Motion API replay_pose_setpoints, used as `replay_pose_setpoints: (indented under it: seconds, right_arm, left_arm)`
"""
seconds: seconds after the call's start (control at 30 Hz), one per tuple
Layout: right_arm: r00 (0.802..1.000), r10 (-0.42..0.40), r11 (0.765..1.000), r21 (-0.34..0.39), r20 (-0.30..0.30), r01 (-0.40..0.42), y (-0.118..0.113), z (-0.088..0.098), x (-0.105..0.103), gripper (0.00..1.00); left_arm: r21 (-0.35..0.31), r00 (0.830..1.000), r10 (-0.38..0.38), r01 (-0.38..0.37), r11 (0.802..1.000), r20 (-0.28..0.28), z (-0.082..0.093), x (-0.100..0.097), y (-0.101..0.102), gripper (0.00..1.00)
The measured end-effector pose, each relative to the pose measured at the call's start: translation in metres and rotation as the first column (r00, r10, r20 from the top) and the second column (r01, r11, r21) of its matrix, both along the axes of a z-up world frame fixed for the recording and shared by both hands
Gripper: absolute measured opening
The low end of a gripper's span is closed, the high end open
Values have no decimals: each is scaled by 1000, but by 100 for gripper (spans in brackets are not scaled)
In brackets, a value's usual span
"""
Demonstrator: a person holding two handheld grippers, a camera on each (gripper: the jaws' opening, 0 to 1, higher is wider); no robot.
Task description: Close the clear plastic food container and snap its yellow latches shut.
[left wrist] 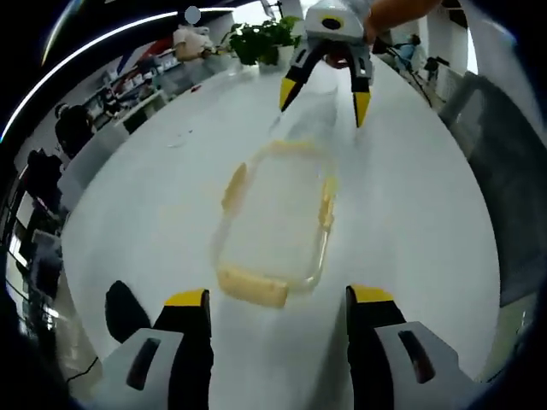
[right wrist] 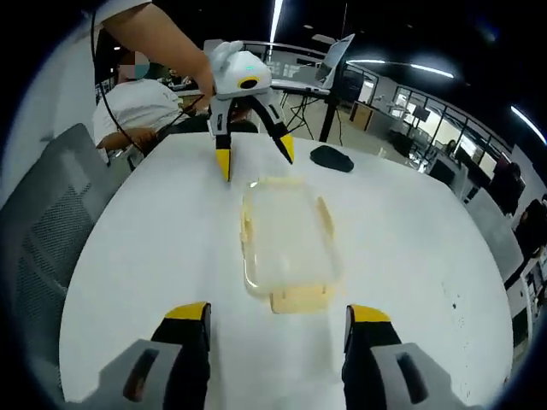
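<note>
Left gripper view
- Box: the clear plastic food container (left wrist: 278, 226) sits on the white table (left wrist: 410, 222), right in the middle.
- Lid: it looks to be lying on top already, but the plastic is too see-through to be sure.
- Latches: one yellow latch (left wrist: 252, 288) hangs at the near short end, at 6 o'clock. Two more sit on the long sides, at 9 and 3 o'clock.
- Long way of the box: it runs from 6 o'clock up to 12 o'clock, straight away from the left gripper (left wrist: 278, 299).
- Left fingers: wide apart, holding nothing. The near latch lies just ahead, between them, not touching.
- Other tool: the right gripper (left wrist: 326, 94) hangs at 12 o'clock over the far end, fingers spread, empty.

Right gripper view
- Box: the container sits in the middle of the table, long way again from 6 to 12 o'clock.
- Near latch: a yellow latch sticks out at 6 o'clock, just ahead of the right gripper and between its fingers.
- Right fingers: wide apart, holding nothing.
- Other tool: the left gripper hangs at 12 o'clock past the far end, open and empty, held by a hand (right wrist: 184, 60).

What matters next
- Who is nearer: each tool faces its own short end, so each is best placed for the latch near it.
</note>
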State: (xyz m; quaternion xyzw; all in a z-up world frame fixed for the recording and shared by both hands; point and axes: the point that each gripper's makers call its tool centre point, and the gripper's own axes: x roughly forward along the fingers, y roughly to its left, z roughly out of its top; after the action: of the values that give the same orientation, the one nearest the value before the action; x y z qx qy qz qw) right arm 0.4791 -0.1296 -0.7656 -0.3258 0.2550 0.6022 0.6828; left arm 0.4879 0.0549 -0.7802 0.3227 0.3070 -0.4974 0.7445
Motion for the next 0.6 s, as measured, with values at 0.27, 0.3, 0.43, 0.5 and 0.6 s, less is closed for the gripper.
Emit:
replay_pose_setpoints:
  seconds: [0.27, 0.3, 0.43, 0.5, 0.6]
  right_arm:
    - [999, 44, 997, -58, -12, -44, 4, -9, 8, 61]
    - [998, 53, 996, -71, -14, -54, 4, -11, 8, 61]
    - [995, 95, 990, -107, -9, -95, 7, -16, 9, 60]
    - [996, 93, 990, -108, -15, -95, 9, -16, 11, 60]
    - [995, 103, 988, -119, -8, -104, 12, -17, 15, 59]
  left_arm:
    - [42, 998, -69, 69, 997, 3, -4, 7, -1, 60]
    - [49, 997, -78, 78, 996, 1, -5, 7, 0, 60]
    - [58, 995, -98, 98, 993, -3, -7, 12, -1, 61]
    - [75, 994, -113, 113, 991, 7, -7, 14, -1, 60]
    - [77, 993, -119, 119, 990, 2, -7, 18, -2, 59]
